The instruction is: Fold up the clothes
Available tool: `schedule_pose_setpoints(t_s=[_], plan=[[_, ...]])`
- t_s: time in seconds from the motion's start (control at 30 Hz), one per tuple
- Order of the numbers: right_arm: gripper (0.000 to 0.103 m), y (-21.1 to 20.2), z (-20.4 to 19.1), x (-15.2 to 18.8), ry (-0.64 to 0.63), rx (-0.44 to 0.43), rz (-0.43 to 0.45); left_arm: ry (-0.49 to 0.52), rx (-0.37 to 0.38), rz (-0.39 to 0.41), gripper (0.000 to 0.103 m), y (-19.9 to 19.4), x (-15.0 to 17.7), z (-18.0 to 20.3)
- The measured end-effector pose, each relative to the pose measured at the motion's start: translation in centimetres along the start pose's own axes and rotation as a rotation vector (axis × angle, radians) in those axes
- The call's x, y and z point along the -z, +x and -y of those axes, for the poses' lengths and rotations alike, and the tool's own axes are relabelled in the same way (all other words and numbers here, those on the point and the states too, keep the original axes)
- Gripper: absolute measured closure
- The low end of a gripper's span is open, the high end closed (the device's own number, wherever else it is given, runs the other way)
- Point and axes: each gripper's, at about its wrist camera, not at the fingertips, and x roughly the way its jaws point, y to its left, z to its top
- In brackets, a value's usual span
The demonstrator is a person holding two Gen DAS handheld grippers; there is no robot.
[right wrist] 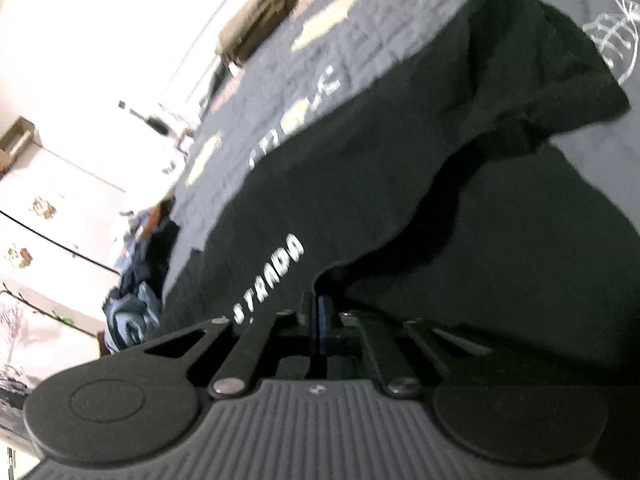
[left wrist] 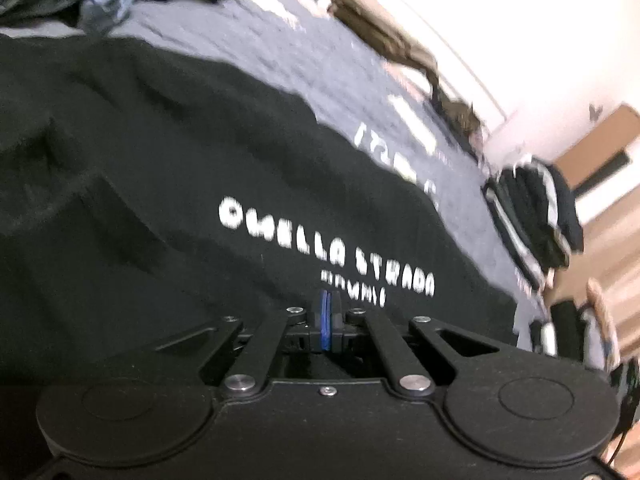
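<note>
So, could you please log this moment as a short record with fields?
surface: grey quilted bedspread
garment: black T-shirt with white lettering, spread on the bedspread
left gripper: shut, blue pads together at the shirt's near edge; a pinch of cloth cannot be confirmed
right gripper: shut, a fold of the shirt rising right at its tips; grip looks likely but is not clear
folded stack: dark clothes at the bed's edge
unfolded pile: blue clothes at the bed's other edge
image: motion blur in both views
</note>
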Motion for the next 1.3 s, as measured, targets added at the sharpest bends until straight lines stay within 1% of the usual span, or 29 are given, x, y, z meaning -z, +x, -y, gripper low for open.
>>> schedule_pose_setpoints(t_s=[0.07, 0.2, 0.27, 0.3, 0.33, 0.4, 0.43, 0.47, 0.5, 0.53, 0.6, 0.7, 0.73, 0.77, 0.8, 0.83, 0.87, 0.97, 1.0, 1.07, 1.17, 1.3], plan=[[0.102, -0.3, -0.2, -0.2, 0.004, -0.013, 0.035, -0.015, 0.003, 0.039, 0.103, -0.4, -0.4, -0.1], [0.102, -0.6, -0.5, -0.5, 0.008, -0.040, 0.092, -0.009, 0.006, 0.027, 0.103, -0.5, -0.7, 0.2], [0.102, -0.6, -0.5, -0.7, 0.007, -0.036, 0.102, -0.005, 0.008, 0.020, 0.103, -0.5, -0.8, 0.4], [0.099, -0.3, -0.4, -0.8, 0.007, -0.022, 0.086, -0.004, 0.009, 0.017, 0.103, -0.5, -0.9, 0.5], [0.097, -0.1, -0.3, -0.8, 0.006, -0.009, 0.071, 0.020, 0.001, 0.023, 0.102, -0.7, -0.8, 0.7], [0.095, 0.2, -0.2, -0.9, -0.004, 0.006, 0.044, 0.053, -0.007, 0.034, 0.102, -1.1, -0.8, 1.0], [0.090, 0.4, -0.2, -0.9, -0.009, 0.013, 0.032, 0.061, -0.008, 0.038, 0.102, -1.3, -0.9, 1.0], [0.088, 0.2, -0.4, -0.8, -0.024, 0.017, 0.033, 0.067, -0.010, 0.046, 0.102, -1.8, -1.0, 0.9], [0.083, 0.0, -0.7, -0.8, -0.040, 0.021, 0.035, 0.073, -0.012, 0.053, 0.102, -2.3, -1.1, 0.7], [0.074, -0.3, -0.8, -0.8, -0.048, 0.010, 0.037, 0.079, -0.014, 0.061, 0.101, -2.8, -1.3, 0.6], [0.067, -0.8, -1.1, -0.9, -0.061, -0.010, 0.037, 0.090, -0.017, 0.076, 0.100, -3.8, -1.5, 0.3], [0.065, -1.4, -2.0, -0.9, -0.107, -0.035, 0.024, 0.108, -0.023, 0.098, 0.099, -5.3, -1.9, -0.2], [0.063, -1.6, -2.4, -0.9, -0.124, -0.036, 0.021, 0.114, -0.025, 0.106, 0.096, -5.8, -2.0, -0.4], [0.062, -1.8, -2.7, -0.7, -0.134, -0.044, 0.015, 0.118, -0.027, 0.111, 0.089, -6.4, -2.1, -0.5], [0.060, -1.9, -3.0, -0.6, -0.143, -0.052, 0.009, 0.123, -0.033, 0.118, 0.085, -7.0, -2.0, -0.6], [0.059, -2.1, -3.3, -0.4, -0.148, -0.061, 0.004, 0.135, -0.043, 0.129, 0.077, -7.8, -1.9, -0.7], [0.059, -2.2, -3.6, -0.1, -0.156, -0.068, 0.002, 0.153, -0.052, 0.136, 0.075, -8.4, -1.7, -0.7], [0.056, -2.8, -4.5, 0.7, -0.161, -0.090, -0.012, 0.194, -0.063, 0.140, 0.075, -10.4, -1.2, -0.7], [0.055, -3.0, -4.8, 1.0, -0.159, -0.099, -0.018, 0.188, -0.054, 0.130, 0.075, -11.1, -0.9, -0.9], [0.055, -3.2, -5.4, 1.8, -0.156, -0.116, -0.036, 0.211, -0.058, 0.132, 0.075, -12.1, -0.1, -0.9], [0.054, -3.7, -6.6, 3.5, -0.193, -0.131, -0.068, 0.243, -0.079, 0.131, 0.075, -13.3, 0.9, -1.1], [0.054, -3.8, -8.6, 5.8, -0.263, -0.131, -0.111, 0.217, -0.107, 0.113, 0.075, -14.9, 2.3, -2.6]])
